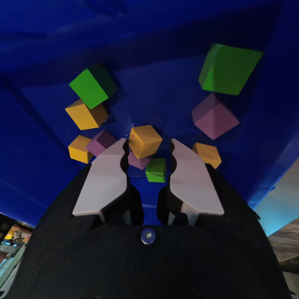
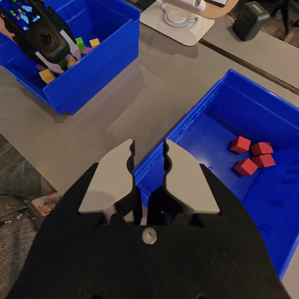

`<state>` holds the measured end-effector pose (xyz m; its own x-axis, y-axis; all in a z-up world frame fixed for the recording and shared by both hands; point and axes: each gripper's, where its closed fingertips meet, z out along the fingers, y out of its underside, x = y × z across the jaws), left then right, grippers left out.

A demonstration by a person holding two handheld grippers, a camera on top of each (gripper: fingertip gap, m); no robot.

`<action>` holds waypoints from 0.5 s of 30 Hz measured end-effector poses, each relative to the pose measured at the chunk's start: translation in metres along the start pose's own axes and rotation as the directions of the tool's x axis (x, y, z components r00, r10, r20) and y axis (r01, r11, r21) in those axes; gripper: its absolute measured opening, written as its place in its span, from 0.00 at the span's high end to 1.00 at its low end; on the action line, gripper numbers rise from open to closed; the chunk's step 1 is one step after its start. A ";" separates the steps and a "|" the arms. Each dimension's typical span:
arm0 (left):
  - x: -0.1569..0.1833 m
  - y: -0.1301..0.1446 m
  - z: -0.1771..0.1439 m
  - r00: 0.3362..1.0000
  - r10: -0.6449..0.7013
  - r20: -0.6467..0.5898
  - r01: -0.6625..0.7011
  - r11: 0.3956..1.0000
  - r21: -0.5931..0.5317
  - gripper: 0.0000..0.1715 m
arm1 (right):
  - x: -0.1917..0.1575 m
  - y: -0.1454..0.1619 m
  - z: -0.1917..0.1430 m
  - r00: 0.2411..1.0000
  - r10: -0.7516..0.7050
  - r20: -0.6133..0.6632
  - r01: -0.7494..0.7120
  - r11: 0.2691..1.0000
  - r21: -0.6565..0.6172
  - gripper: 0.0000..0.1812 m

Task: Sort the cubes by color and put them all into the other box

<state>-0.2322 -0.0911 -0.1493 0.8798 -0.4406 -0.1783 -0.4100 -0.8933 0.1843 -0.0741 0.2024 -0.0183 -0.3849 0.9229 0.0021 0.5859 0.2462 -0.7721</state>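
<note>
Reaching into far-left blue bin (image 2: 90,90), left gripper (image 1: 148,142) was held open, nothing gripped; yellow cube (image 1: 144,141) lay between tips, purple cube (image 1: 137,161) and green cube (image 1: 156,169) crowded beneath. Right gripper (image 2: 148,142) was parted, empty, over near rim of right bin (image 2: 178,139); red cubes (image 2: 252,155) lay inside, well apart.

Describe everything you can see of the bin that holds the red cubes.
The bin is bright blue, glossy, apparently plastic, open-topped and rectangular, with small ribs along its rim. It stands on the grey table. Four red cubes lie clustered on its floor. The right hand-held gripper, open, hovers over its near rim; contact is unclear.
</note>
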 end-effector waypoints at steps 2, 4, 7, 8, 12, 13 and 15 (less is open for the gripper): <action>-0.003 0.000 0.001 1.000 0.010 0.010 -0.009 1.000 -0.005 0.72 | -0.002 0.000 -0.001 1.000 -0.009 0.000 0.009 1.000 -0.002 0.82; -0.005 -0.001 0.001 1.000 0.010 0.015 -0.010 1.000 -0.002 0.72 | -0.003 -0.001 -0.001 1.000 -0.013 -0.002 0.013 1.000 0.002 0.82; -0.006 -0.001 0.005 1.000 0.016 0.019 -0.016 1.000 -0.008 0.73 | -0.005 -0.004 0.000 1.000 -0.014 0.004 0.014 1.000 0.006 0.82; -0.007 -0.001 0.007 1.000 0.016 0.021 -0.016 1.000 -0.008 0.74 | -0.006 -0.004 0.001 1.000 -0.016 0.006 0.016 1.000 0.008 0.82; -0.009 -0.002 0.011 1.000 0.016 0.021 -0.016 1.000 -0.005 0.82 | -0.011 -0.006 0.001 0.999 -0.032 0.005 0.032 0.999 0.010 0.82; -0.009 -0.001 0.010 1.000 0.017 0.015 -0.017 1.000 -0.006 0.82 | -0.011 -0.006 0.000 0.999 -0.033 0.002 0.033 0.999 0.009 0.82; -0.010 0.003 0.009 1.000 0.010 0.023 -0.010 1.000 -0.018 0.82 | -0.011 -0.006 -0.001 1.000 -0.030 0.003 0.030 0.999 0.014 0.82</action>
<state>-0.2443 -0.0897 -0.1555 0.8700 -0.4514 -0.1986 -0.4138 -0.8873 0.2038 -0.0725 0.1911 -0.0127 -0.4048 0.9141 0.0236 0.5642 0.2700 -0.7802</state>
